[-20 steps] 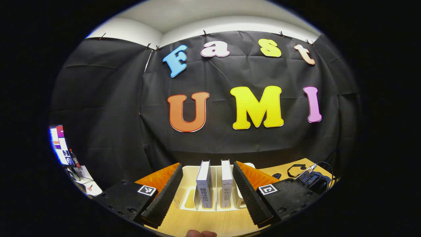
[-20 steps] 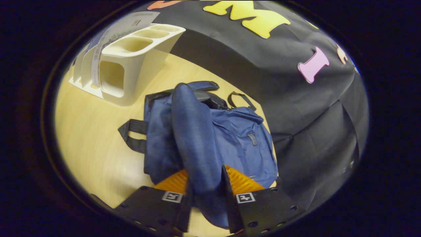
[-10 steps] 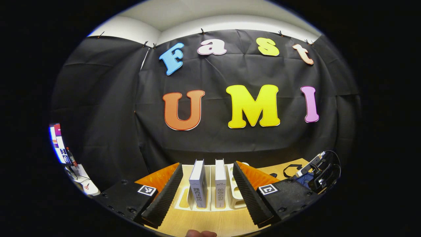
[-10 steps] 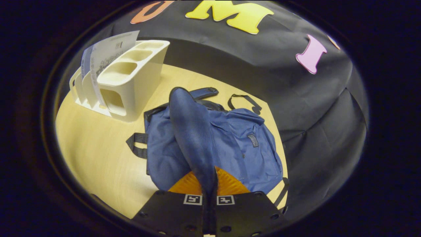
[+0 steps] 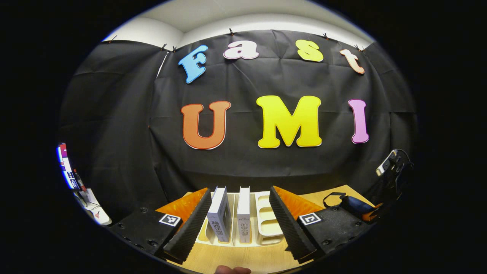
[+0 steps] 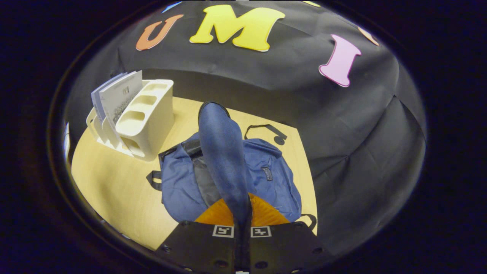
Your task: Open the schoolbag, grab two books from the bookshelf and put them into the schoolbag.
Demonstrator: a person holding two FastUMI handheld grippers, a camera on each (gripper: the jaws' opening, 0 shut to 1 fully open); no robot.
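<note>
Now right gripper (image 6: 242, 213) is clamped on the schoolbag's flap (image 6: 222, 152), lifted higher than a second ago, exposing dark lining; blue schoolbag (image 6: 279, 186) on desk (image 6: 118, 198) opening. Left gripper (image 5: 239, 220), spread wide, has slid toward the two books (image 5: 230, 215) in the cream bookshelf (image 5: 266, 224).

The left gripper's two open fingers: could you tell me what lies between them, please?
In the left gripper view, two upright books in the cream bookshelf lie between the left gripper fingers, untouched.

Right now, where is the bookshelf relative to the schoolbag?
In the right gripper view the bookshelf stands on the table, up and left of the schoolbag.
</note>
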